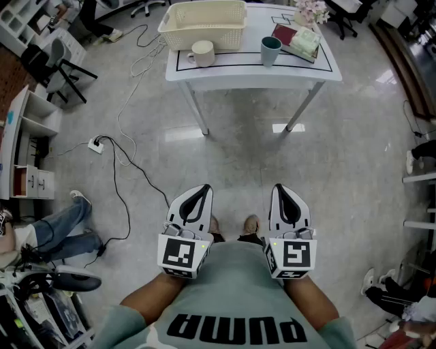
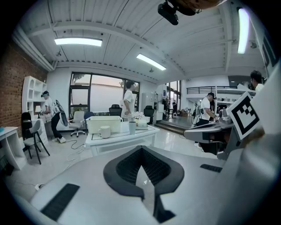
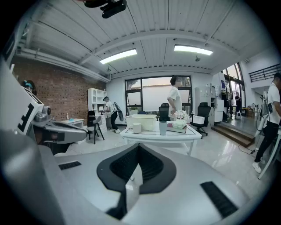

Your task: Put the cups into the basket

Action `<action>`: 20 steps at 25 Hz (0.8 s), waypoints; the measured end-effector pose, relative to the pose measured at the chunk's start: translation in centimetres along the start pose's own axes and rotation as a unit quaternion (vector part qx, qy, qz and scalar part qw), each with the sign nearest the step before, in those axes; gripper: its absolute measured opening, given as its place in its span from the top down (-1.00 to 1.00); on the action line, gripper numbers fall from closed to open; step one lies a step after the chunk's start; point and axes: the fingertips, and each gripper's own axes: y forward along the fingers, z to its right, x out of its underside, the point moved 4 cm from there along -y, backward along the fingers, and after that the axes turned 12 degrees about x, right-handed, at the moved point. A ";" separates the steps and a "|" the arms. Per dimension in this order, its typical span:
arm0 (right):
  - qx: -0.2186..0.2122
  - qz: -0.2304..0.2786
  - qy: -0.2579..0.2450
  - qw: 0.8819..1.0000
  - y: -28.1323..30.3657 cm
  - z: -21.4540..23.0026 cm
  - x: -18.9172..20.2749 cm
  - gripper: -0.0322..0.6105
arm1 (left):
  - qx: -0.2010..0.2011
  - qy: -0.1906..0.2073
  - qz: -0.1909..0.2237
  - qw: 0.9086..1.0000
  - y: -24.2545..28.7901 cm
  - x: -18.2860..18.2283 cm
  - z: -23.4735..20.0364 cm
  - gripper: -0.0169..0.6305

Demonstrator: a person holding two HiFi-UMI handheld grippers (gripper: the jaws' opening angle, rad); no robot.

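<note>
A white table (image 1: 252, 71) stands far ahead. On it are a cream basket (image 1: 203, 24), a cream mug (image 1: 201, 53) just in front of the basket, and a teal cup (image 1: 270, 50) to the right. Both cups are upright and outside the basket. My left gripper (image 1: 199, 193) and right gripper (image 1: 282, 191) are held close to my body, well short of the table, both shut and holding nothing. The left gripper view shows the basket (image 2: 103, 124), mug (image 2: 105, 131) and teal cup (image 2: 132, 127) far off. The right gripper view shows the same basket (image 3: 141, 122), mug (image 3: 137, 128) and cup (image 3: 163, 128).
A book with a tissue pack (image 1: 298, 41) and flowers (image 1: 311, 10) sit at the table's right end. A black cable (image 1: 122, 160) and power strip (image 1: 95, 144) lie on the floor to the left. A seated person's legs (image 1: 65, 228), a shelf (image 1: 27, 143) and a chair (image 1: 54, 65) are further left.
</note>
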 end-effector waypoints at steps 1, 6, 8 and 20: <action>-0.003 0.000 -0.005 1.000 0.2 -0.2 0.1 0.87 | -0.002 0.003 -0.002 1.000 0.2 0.2 -0.2 0.93; -0.008 -0.002 -0.014 1.000 1.5 -1.2 0.2 0.87 | -0.022 0.010 -0.007 1.000 1.1 0.5 -1.2 0.93; -0.008 -0.003 -0.011 1.000 1.8 -1.6 0.2 0.87 | -0.030 0.010 -0.006 0.999 1.3 0.3 -1.3 0.93; -0.012 -0.002 0.002 1.000 1.7 -2.6 -0.4 0.87 | -0.019 -0.002 0.002 1.000 0.9 0.2 -1.5 0.93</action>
